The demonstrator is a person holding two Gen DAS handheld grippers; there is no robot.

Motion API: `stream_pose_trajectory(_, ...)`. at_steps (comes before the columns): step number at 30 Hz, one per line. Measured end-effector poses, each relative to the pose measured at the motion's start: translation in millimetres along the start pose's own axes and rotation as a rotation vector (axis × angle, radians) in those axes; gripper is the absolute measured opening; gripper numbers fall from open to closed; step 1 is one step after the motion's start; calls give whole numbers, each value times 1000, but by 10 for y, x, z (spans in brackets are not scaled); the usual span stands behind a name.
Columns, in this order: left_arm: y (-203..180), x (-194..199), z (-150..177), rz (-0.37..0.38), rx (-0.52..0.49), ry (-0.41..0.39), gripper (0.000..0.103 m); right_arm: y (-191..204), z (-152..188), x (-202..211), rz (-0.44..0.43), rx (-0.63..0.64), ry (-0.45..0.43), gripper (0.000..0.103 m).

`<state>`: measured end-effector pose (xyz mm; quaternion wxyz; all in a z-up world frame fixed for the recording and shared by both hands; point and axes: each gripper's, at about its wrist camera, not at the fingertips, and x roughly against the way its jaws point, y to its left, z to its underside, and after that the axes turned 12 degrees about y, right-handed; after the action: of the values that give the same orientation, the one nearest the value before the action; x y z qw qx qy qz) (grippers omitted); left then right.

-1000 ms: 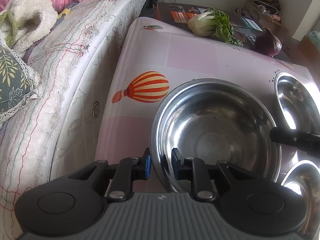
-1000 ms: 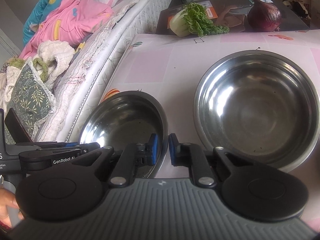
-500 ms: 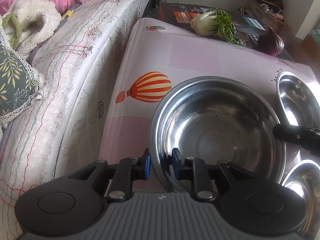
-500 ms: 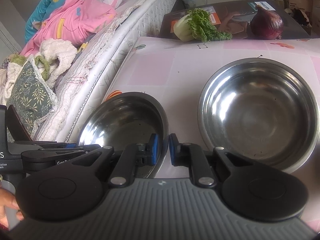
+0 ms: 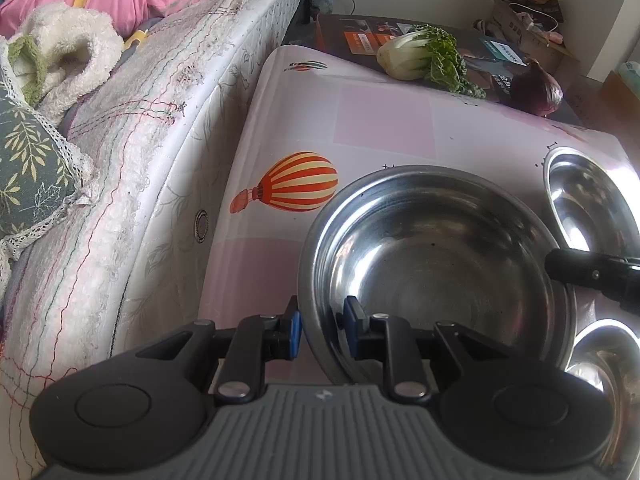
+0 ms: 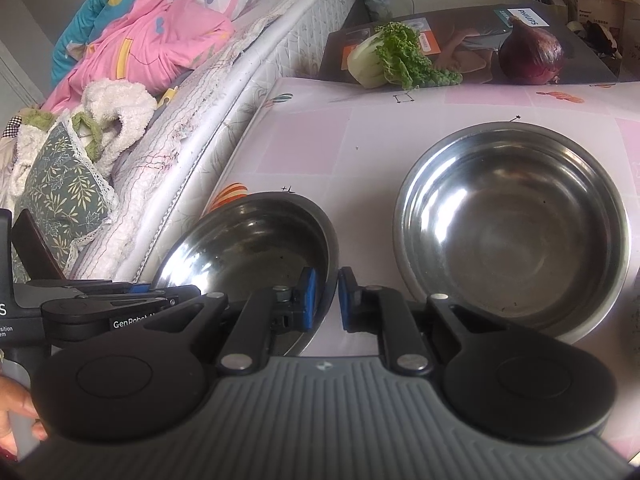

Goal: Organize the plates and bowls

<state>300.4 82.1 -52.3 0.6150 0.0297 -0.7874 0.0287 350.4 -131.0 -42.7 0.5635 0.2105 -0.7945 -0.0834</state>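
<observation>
Both tools grip the same steel bowl, one on each side of its rim. The left tool has its blue pads narrowed onto the near rim, one pad outside the wall and one inside. The right tool pinches the opposite rim almost shut, the thin edge caught between its pads; in the left view its black arm reaches in from the right over that rim. The bowl looks tipped, its side toward the bed higher, though I cannot tell whether it is clear of the worktop.

Ahead and to the right of the right tool a second steel bowl sits flat on the pink patterned worktop, empty. Just right of the left tool, at the picture's edge, part of a third steel bowl shows, close beside the held one.

Beyond the left tool a striped balloon print marks the cloth. Farther off, past the worktop's far edge, a bok choy and a red onion lie on dark boxes. A person's fingers show at the lower left of the right view
</observation>
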Motion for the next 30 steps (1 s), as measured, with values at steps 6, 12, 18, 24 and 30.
stream_pose_trajectory(6, 8, 25, 10, -2, 2, -3, 23, 14, 2, 3, -1, 1, 1, 12)
stream_pose_trajectory(12, 19, 63, 13, -2, 1, -11, 23, 30, 5, 17, -4, 2, 0, 12)
stream_pose_trajectory(18, 5, 111, 27, -3, -2, -19, 23, 29, 3, 57, -5, 5, -4, 13)
stream_pose_trajectory(24, -33, 191, 47, -3, -7, -32, 23, 15, 25, 150, -8, 4, -15, 13)
stream_pose_trajectory(30, -123, 315, 70, -2, -21, -49, 23, -33, 64, 297, -10, -1, -32, 13)
